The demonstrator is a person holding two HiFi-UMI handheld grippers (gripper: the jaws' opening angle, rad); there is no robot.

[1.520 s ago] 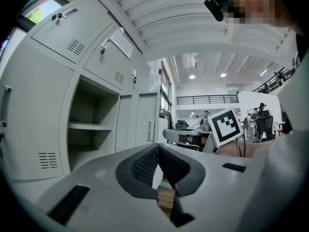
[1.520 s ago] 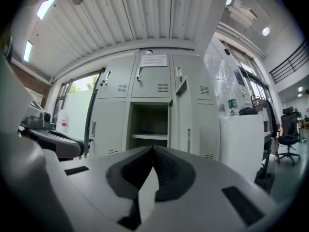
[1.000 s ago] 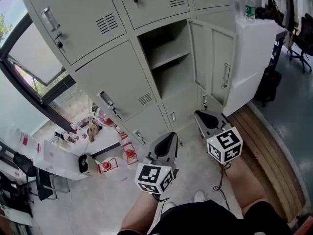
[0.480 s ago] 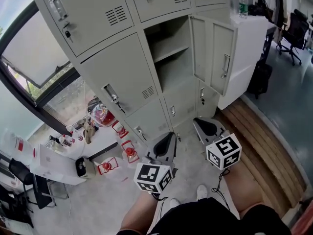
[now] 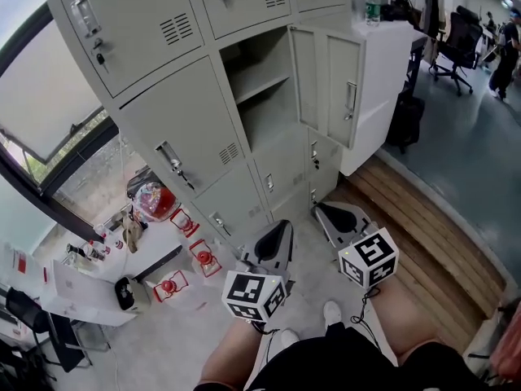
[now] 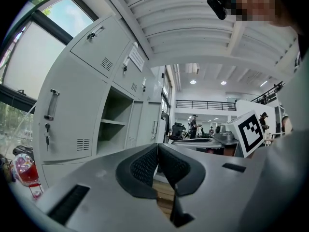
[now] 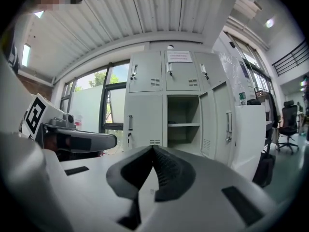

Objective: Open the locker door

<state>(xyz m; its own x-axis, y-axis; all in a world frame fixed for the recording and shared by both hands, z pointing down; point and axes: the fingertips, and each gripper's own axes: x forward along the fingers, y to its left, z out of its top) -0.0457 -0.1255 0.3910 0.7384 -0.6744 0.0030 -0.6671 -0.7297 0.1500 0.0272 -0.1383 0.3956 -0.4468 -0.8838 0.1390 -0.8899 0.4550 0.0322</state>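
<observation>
- An open-plan office or lab hall of industrial build.
- Grey steel lockers (image 5: pixel 179 129) fill the upper left and centre of the head view, beside a large window (image 5: pixel 49 120) at the left edge.
- Swivel office chairs (image 5: pixel 457 39) stand at upper right.
- A ribbed metal ceiling (image 7: pixel 120 18) spans the top of the right gripper view.
- A railed upper gallery (image 6: pixel 212 104) shows centre right in the left gripper view.

The locker bank (image 5: pixel 187 129) runs off the top edge of the head view, so its upper row shows only in part. In the right gripper view, the sheet (image 7: pixel 179 56) on the top middle locker has print too small to read. In the same view the fingers (image 7: pixel 169 170) cover the bottom of the open compartment (image 7: pixel 182 112). At the head view's lower left, the red items (image 5: pixel 155 202) beside the desk (image 5: pixel 73 283) are too small to identify. A person (image 5: pixel 509 35) at its upper right is cut by the edge.
</observation>
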